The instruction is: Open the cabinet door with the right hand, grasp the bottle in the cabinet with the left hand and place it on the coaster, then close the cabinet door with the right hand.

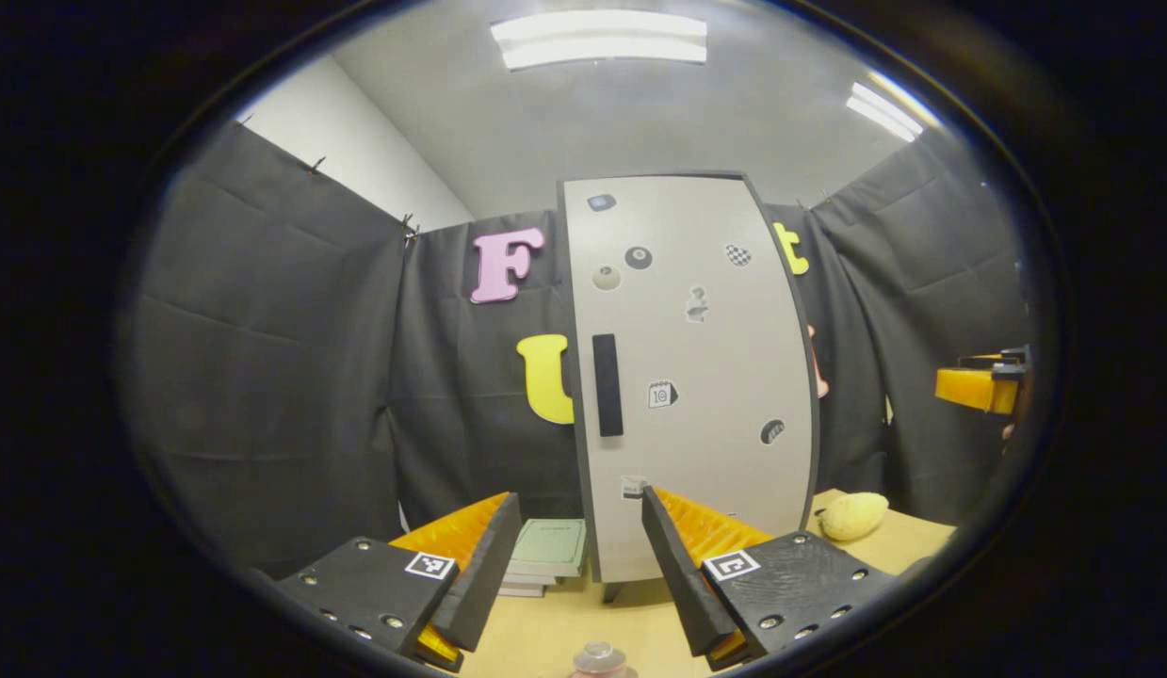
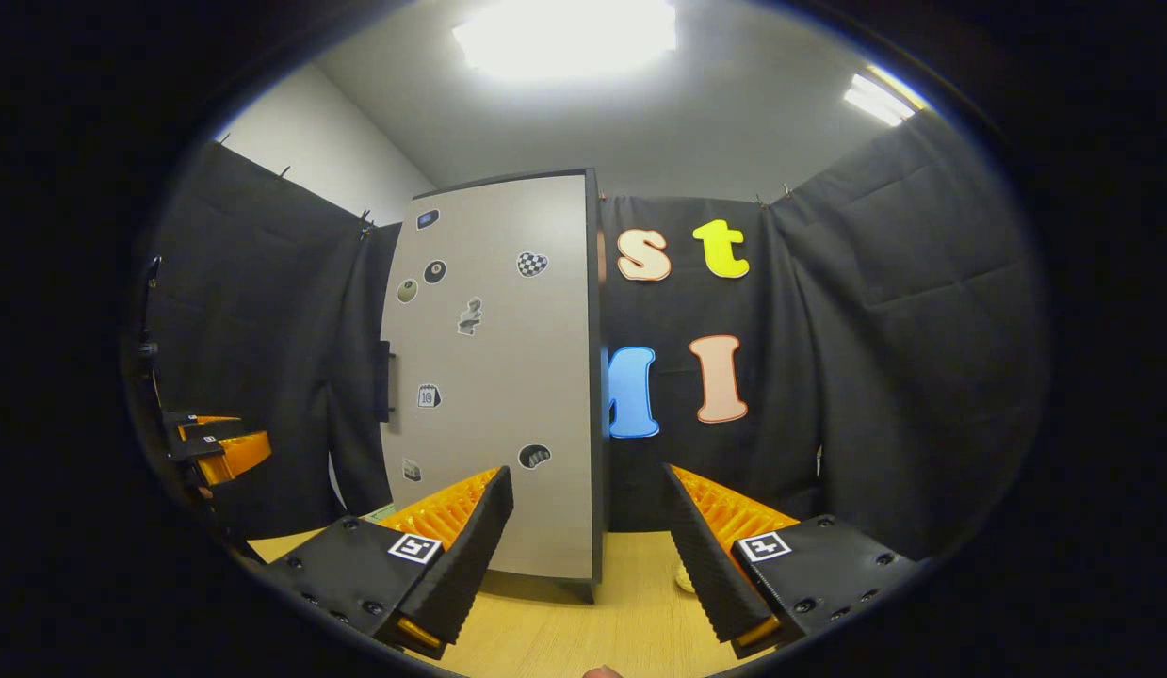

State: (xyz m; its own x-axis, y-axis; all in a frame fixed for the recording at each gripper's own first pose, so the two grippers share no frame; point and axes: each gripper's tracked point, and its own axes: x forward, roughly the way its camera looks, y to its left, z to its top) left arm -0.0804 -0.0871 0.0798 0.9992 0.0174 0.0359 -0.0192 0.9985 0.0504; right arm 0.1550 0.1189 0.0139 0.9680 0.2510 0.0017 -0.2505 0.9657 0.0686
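Black cloth walls close in a booth around a pale wooden table [image 1: 564,631], with strip lights on the grey ceiling above. At the far side of the table stands the cabinet, its grey door [image 1: 687,377] shut flat and dotted with small stickers, a dark vertical handle [image 1: 607,384] near its left edge. In the left gripper view the left gripper [image 1: 583,556] hangs released, jaws spread wide with nothing between them, facing the door. A stack of books [image 1: 548,554] lies on the table just left of the cabinet, and a yellow lemon-like object [image 1: 854,515] sits to its right. At the near edge, a small pinkish round thing [image 1: 600,659] peeks up; what it is cannot be told. In the right gripper view the right gripper [image 2: 588,541] is likewise spread apart and empty, aimed at the door's right edge. The bottle is hidden behind the shut door.
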